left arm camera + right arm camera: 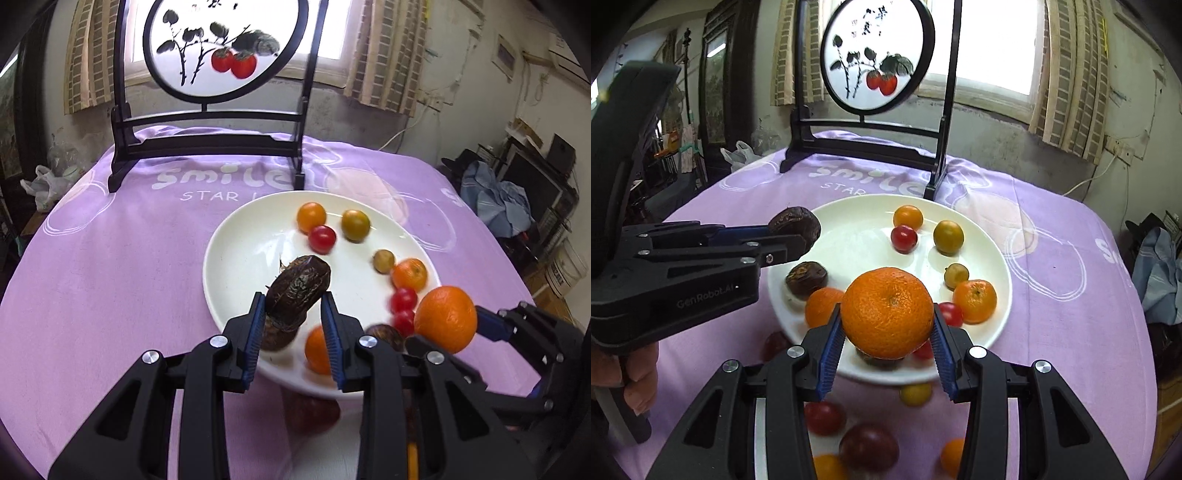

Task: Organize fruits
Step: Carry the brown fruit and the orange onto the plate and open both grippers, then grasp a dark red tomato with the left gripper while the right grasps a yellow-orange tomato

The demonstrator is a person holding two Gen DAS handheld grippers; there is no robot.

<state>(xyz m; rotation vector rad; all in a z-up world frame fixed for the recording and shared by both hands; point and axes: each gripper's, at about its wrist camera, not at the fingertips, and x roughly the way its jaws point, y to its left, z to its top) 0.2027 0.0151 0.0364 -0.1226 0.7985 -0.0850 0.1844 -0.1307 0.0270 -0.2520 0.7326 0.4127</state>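
A white plate (236,266) on the purple cloth holds several small fruits: cherry tomatoes (322,239), small oranges (409,274) and a dark wrinkled fruit (806,279). My left gripper (293,306) is shut on another dark wrinkled fruit (297,288) and holds it above the plate's near-left part; it also shows in the right wrist view (794,224). My right gripper (886,325) is shut on a large orange (887,312) above the plate's near edge (886,376); the orange also shows in the left wrist view (445,318).
A dark wooden stand with a round painted screen (218,48) stands at the back of the table. Several loose tomatoes and small fruits (868,446) lie on the cloth in front of the plate. Room clutter (517,199) lies beyond the table's right edge.
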